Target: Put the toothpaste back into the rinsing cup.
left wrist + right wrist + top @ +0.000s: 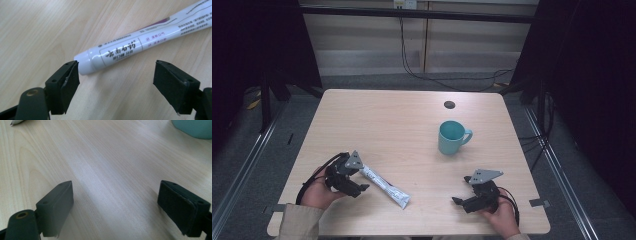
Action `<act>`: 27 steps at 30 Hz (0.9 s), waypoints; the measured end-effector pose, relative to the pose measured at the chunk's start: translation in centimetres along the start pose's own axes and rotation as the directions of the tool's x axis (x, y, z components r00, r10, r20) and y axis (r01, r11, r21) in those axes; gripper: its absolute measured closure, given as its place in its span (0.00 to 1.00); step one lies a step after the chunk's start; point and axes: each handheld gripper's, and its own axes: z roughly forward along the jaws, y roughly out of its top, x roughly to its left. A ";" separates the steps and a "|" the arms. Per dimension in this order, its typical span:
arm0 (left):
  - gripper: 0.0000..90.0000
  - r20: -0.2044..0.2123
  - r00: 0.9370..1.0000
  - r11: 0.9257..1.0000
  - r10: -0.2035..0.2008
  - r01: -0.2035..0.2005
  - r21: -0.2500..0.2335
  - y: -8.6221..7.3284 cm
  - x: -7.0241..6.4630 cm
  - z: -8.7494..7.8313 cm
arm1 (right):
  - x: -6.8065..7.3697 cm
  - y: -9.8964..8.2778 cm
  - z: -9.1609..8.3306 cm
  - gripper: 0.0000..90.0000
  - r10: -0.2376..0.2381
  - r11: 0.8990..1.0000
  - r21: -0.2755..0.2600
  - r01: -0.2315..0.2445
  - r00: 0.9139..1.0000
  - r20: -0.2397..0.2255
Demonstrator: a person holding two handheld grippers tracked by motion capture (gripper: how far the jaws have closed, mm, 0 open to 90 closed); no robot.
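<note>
A white toothpaste tube (384, 186) with dark print lies flat on the wooden table (402, 115), near its front left. My left gripper (362, 180) is at the tube's capped end, held in a hand. In the left gripper view the tube (140, 42) lies just beyond the jaws, which stand wide apart around the left gripper (116, 75), and its cap is close to the left pad (72, 77) without being pressed. My right gripper (462, 190) rests at the front right, open, and the right gripper (116, 195) has only bare wood between its jaws.
A teal mug (452, 137) stands upright right of centre, handle to the right; its base edge, the mug (193, 127), sits at the top right of the right gripper view. A small dark round cap (449, 104) is set in the table behind it. Cables run across the floor beyond the far edge.
</note>
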 end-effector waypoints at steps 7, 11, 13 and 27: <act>0.22 0.022 0.999 0.997 0.033 -0.035 0.063 1.3 0.1 0.7 | 0.0 0.0 0.0 0.14 0.000 1.000 0.000 0.000 1.000 0.000; 0.22 0.031 0.998 0.997 0.047 -0.049 0.065 1.8 0.2 1.0 | 0.0 0.0 0.0 0.14 0.000 1.000 0.000 0.000 1.000 0.000; 0.22 0.038 0.998 0.996 0.053 -0.055 0.071 2.0 0.2 1.3 | 0.0 0.0 0.0 0.14 0.000 1.000 0.000 0.000 1.000 0.000; 0.18 0.060 0.992 0.991 0.110 -0.114 0.066 2.1 0.3 2.8 | 0.0 0.0 0.0 0.14 0.000 1.000 0.000 0.000 1.000 0.000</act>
